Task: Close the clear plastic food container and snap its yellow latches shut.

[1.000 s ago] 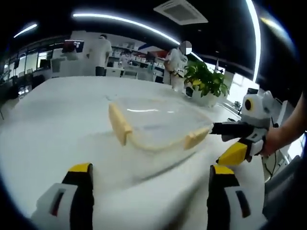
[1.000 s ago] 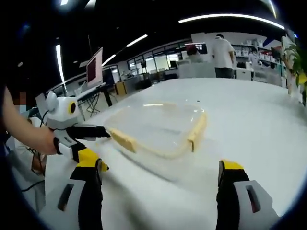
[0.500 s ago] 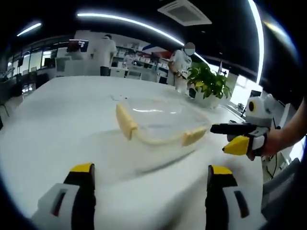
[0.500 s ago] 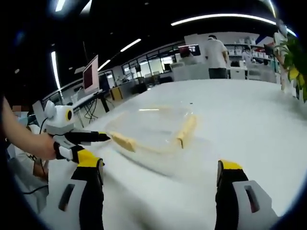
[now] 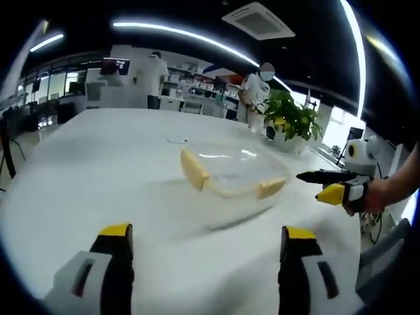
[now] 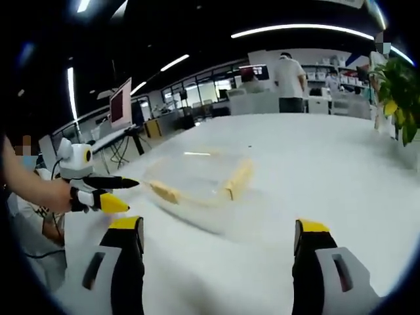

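Clear container (image 5: 231, 172) on white tabletop (image 5: 98, 170), straight ahead of both hand-held grippers, well apart from each. Left hand-held gripper (image 5: 203, 272) and right (image 6: 220, 266) jaws spread, empty. Neither clearly nearer.

We are in a big open office: long ceiling lights (image 5: 197, 33), a computer monitor (image 6: 121, 100) on a desk, glass walls, a potted plant (image 5: 292, 118), and people (image 5: 155, 79) standing far back.

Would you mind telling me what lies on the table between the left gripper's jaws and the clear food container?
Nothing: in the left gripper view, bare white table runs from the left gripper up to the container.
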Tool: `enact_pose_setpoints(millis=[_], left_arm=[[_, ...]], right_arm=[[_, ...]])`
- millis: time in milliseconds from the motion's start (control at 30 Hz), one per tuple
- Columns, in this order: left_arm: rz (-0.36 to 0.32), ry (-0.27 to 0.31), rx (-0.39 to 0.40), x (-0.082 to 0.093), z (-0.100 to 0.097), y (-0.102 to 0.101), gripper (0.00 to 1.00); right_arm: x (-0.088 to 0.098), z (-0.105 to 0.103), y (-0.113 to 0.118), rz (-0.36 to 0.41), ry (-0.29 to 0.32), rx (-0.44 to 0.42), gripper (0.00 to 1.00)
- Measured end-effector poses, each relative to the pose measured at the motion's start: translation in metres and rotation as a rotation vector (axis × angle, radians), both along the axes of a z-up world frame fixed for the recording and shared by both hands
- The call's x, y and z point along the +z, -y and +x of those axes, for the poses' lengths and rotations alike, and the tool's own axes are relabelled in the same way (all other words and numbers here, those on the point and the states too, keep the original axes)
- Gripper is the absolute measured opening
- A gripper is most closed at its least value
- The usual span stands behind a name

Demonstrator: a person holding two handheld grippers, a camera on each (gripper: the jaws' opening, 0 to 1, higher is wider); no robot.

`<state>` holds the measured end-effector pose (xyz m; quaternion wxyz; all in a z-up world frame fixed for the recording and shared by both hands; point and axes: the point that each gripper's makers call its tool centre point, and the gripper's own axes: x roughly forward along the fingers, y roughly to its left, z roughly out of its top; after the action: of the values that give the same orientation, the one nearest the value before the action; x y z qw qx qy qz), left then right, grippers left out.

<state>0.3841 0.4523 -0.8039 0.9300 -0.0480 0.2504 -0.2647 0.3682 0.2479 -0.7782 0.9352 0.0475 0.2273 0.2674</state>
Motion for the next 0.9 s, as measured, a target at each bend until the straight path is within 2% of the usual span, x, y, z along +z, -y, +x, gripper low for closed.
enact_pose_setpoints(millis=[133, 500, 900], left_arm=[[-0.006, -0.008, 0.017, 0.001, -0.004, -0.007, 0.89], [-0.010, -0.007, 0.055, 0.009, -0.019, -0.023, 0.87], [-0.039, -0.003, 0.104, 0.020, -0.030, -0.048, 0.83]], right_arm=[[0.005, -0.002, 0.011, 0.027, -0.008, -0.048, 0.92], [0.014, -0.018, 0.041, 0.041, -0.011, -0.105, 0.89], [0.030, -0.036, 0.056, 0.064, 0.002, -0.145, 0.86]])
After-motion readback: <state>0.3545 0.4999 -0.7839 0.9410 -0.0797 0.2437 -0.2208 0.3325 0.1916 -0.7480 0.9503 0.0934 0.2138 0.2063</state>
